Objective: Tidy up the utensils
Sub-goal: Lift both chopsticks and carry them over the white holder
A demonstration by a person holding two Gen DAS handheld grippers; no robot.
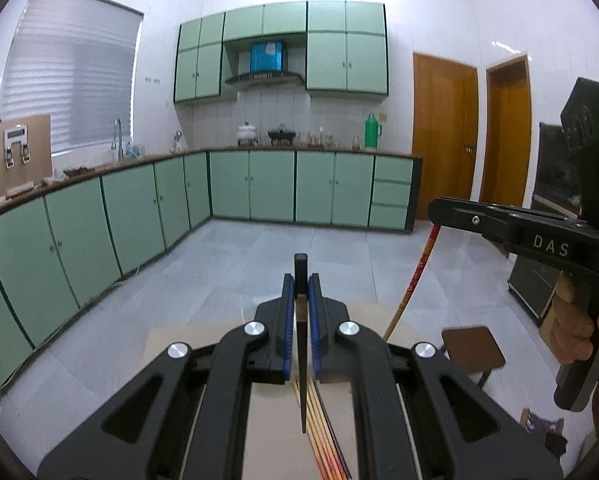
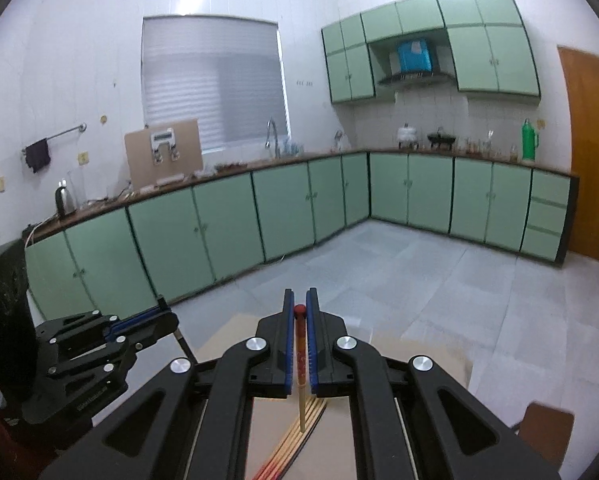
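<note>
Between the blue pads of the left tool [image 1: 301,286] a black chopstick [image 1: 301,344] is clamped, its squared butt end standing above the pad tips and its pointed end hanging down toward the pale surface [image 1: 267,420]. On that surface, directly under the left tool, a bundle of chopsticks [image 1: 319,432] is laid side by side, red-and-yellow ones next to dark ones. The same bundle is seen in the right wrist view, fanned out on the surface below the right tool [image 2: 300,302]. A red-and-yellow chopstick [image 2: 300,360] is clamped in the right tool, its red rounded end level with the pad tips and its pale tip pointing down over the bundle without visibly touching it. In the left wrist view the right tool is seen at the right edge, held by a hand [image 1: 579,332], with the red-and-yellow chopstick slanting down from its closed tips. Both held chopsticks are raised clear of the surface. Behind, green kitchen cabinets [image 1: 251,184] and a grey tiled floor [image 1: 259,248] are shown, with a small brown stool [image 1: 473,348] beside the surface.
</note>
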